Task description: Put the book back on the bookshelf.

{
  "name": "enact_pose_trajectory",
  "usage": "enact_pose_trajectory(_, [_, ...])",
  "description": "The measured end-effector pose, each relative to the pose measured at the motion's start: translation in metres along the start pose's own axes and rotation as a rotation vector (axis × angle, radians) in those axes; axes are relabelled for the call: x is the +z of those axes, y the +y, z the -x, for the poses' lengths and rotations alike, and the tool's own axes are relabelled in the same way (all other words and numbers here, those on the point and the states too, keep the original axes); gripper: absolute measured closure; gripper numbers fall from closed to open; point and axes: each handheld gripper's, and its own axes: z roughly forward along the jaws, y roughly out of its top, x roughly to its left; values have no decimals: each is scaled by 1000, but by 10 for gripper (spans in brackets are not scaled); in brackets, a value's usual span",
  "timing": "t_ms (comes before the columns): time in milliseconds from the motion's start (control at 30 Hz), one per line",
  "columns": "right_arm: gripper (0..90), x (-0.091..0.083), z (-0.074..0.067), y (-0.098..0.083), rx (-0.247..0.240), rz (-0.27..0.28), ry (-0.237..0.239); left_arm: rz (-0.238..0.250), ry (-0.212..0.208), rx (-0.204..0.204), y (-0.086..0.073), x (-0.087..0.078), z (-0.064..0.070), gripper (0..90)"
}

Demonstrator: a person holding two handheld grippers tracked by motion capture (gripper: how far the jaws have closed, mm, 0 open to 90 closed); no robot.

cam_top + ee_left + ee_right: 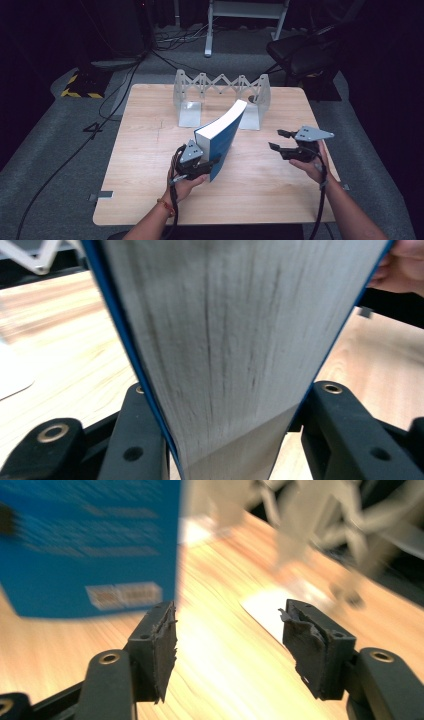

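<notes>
Nearest us, the left gripper (202,165) clamps a thick blue book (223,134) by its lower end, propping it tilted above the table (150,165), likely bound for the expanding metal bookend rack (220,97) behind. The right gripper (281,140) hovers apart, jaws wide, nothing between them. Beyond lie grey carpet, cables, dark room.

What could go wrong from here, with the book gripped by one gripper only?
1. The left gripper clamps the blue book near its lower end while it leans tilted; the book could pivot or slip out.
2. The right gripper, open and empty, is off to the side, so nothing backs the book up.
3. The expandable bookend rack stands just behind; a swinging book could knock it.
</notes>
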Motion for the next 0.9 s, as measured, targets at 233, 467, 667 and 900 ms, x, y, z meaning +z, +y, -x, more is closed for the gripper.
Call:
enact_pose_trajectory(233, [309, -24, 39, -53, 69, -137, 23, -22, -110, 26, 2, 1, 2, 600])
enact_pose_trajectory(467, [279, -34, 44, -86, 106, -214, 64, -43, -309, 61, 4, 9, 10, 599])
enact_pose_trajectory(667, [283, -32, 41, -92, 106, -229, 53, -53, -425, 77, 8, 23, 15, 598])
enact_pose_trajectory(900, [284, -29, 36, -91, 92, -225, 72, -73, -507, 100, 13, 31, 11, 597])
